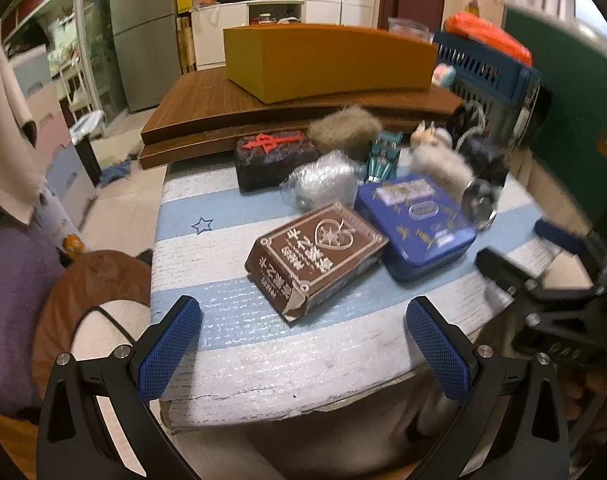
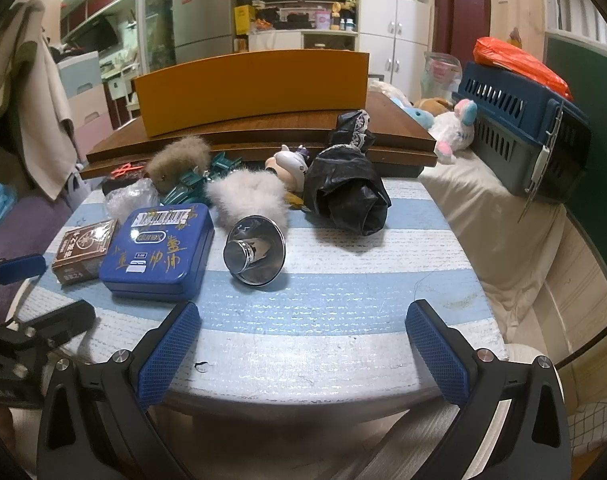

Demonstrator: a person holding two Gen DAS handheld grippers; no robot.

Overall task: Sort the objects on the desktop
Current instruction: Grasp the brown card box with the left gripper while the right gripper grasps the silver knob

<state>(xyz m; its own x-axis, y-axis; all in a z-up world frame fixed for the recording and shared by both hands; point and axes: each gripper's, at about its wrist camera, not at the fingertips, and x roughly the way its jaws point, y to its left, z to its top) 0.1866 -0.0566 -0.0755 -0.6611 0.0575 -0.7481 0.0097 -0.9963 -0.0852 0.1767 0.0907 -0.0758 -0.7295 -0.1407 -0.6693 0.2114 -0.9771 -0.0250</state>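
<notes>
From the left wrist view, the left gripper [image 1: 303,344] hangs over the near edge of the striped tabletop [image 1: 231,344], its blue fingers [image 1: 171,348] spread wide with nothing between them. A brown box [image 1: 315,256] lies at 12 o'clock from it, one torn corner toward the camera, touching the blue tin [image 1: 419,224] at its 2 o'clock. Behind them sit a dark box with a red emblem [image 1: 275,156], a clear plastic wad [image 1: 323,180], a brown fur ball [image 1: 343,128] and a teal clip [image 1: 383,156]. The right gripper [image 1: 543,264] shows blurred at 3 o'clock. This view alone shows the dark box whole and the brown box's lettering.

From the right wrist view, the right gripper [image 2: 303,344] likewise has its fingers [image 2: 435,348] spread and empty above the tabletop's [image 2: 343,300] near edge. A shiny metal cone [image 2: 255,250] lies on its side at 12 o'clock, just beside the tin [image 2: 159,248] at its 9 o'clock. The pale fur ball [image 2: 247,196] sits behind the cone, and a crumpled black bag [image 2: 347,192] at 1 o'clock, clear here but only a blur in the other view. A small figurine [image 2: 289,164] and, off the tabletop at 2 o'clock, a plush toy [image 2: 455,128] and a blue crate [image 2: 515,120] appear. The left gripper [image 2: 19,292] intrudes at 9 o'clock.
</notes>
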